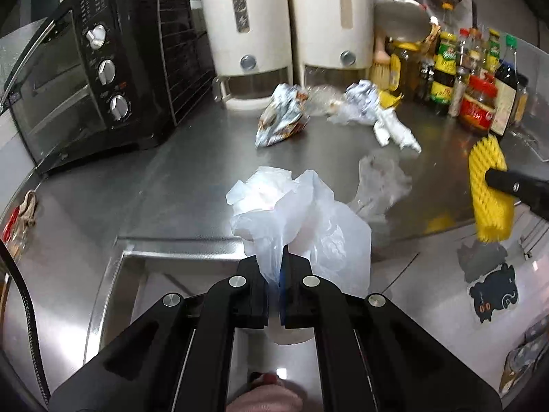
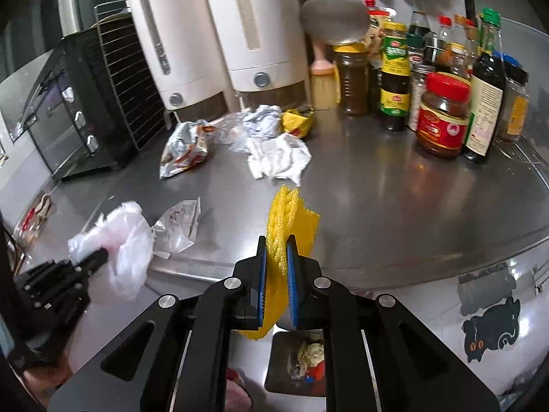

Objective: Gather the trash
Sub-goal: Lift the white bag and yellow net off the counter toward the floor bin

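Note:
My left gripper (image 1: 274, 267) is shut on a white plastic bag (image 1: 302, 219), held just over the steel counter's front edge; it shows in the right wrist view (image 2: 120, 240) too. My right gripper (image 2: 277, 257) is shut on a yellow foam net (image 2: 288, 219), also seen in the left wrist view (image 1: 490, 189). On the counter lie a clear wrapper (image 2: 178, 223), a foil snack bag (image 2: 185, 147), crumpled white paper (image 2: 278, 158), a bluish crumpled wrapper (image 2: 260, 120) and a yellow wrapper (image 2: 296, 120). A bin opening with trash (image 2: 308, 360) shows below my right gripper.
A black toaster oven (image 1: 85, 79) stands at the left. Two white dispensers (image 1: 284, 27) stand at the back. Several sauce bottles and jars (image 2: 442, 113) crowd the back right. A brush (image 2: 322, 82) leans beside them. The steel counter (image 2: 377, 199) has a cat sticker (image 2: 487, 329) below its front.

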Motion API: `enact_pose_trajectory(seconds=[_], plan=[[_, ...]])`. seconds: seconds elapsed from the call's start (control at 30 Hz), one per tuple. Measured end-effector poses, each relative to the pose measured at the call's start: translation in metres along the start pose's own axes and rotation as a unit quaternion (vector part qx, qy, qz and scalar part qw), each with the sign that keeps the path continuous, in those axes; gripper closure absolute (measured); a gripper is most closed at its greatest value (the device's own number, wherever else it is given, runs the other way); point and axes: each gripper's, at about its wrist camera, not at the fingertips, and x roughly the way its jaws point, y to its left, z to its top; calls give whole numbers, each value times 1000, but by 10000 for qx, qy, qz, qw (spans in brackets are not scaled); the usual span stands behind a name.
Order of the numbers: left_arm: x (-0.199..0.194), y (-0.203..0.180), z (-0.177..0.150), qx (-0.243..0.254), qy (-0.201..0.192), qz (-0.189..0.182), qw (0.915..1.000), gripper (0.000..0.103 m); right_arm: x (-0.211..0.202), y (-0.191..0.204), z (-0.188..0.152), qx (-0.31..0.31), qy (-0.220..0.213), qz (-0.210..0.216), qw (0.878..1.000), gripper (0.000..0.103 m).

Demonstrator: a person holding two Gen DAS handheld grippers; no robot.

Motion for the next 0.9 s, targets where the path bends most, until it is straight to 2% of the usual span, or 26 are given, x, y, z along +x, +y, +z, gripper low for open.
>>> enact_pose_trajectory(seconds=[0.23, 0.47, 0.7, 0.77, 0.83, 0.9], plan=[[1, 1, -19, 131, 240, -41, 9996, 101, 6, 17, -4, -55, 52, 188, 9998, 91], [-13, -15, -22, 141, 32, -781, 9968, 102, 6, 32, -8, -114, 87, 383, 9992, 91], [-19, -57, -15, 611, -40, -1482, 9871, 102, -3, 17, -4, -43, -30, 138, 9999, 91], [-18, -65, -14, 657, -73, -1424, 9876, 102, -4, 8, -4, 16, -32, 59, 10000, 91], [-14, -64, -10, 570, -155, -950, 9937, 102, -4, -1, -4, 78, -33, -7, 10000, 91], [-11, -59, -6, 372, -171, -822, 9958, 102, -3, -8, -4, 155, -18, -18, 9999, 91]])
